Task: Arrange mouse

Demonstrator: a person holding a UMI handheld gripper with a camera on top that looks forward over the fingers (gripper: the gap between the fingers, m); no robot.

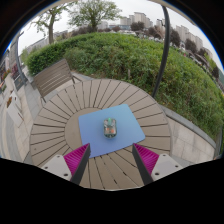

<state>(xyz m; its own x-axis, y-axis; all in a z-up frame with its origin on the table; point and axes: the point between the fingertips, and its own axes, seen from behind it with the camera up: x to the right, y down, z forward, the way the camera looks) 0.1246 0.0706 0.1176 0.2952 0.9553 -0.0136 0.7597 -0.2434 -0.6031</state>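
**Mouse on its blue mat, gripper held back over the round table**

A small grey-green computer mouse (110, 127) lies on a square light-blue mouse mat (111, 130), slightly toward the mat's far half, with blue margin showing on every side of it. The mat sits near the middle of a round slatted wooden table (50, 120), whose planks fan outward to a curved rim; bare wood surrounds the mat all around.

The two-finger gripper (112, 160) hovers short of the mat's near edge, its jaws wide apart and holding nothing. The magenta pads (76, 157) flank the mat's near corners, and the mouse lies ahead of them, on the line between the fingers.

Beyond the table's far rim stand a slatted wooden bench (52, 74), a green hedge (120, 55) and a dark slanting pole (163, 50).
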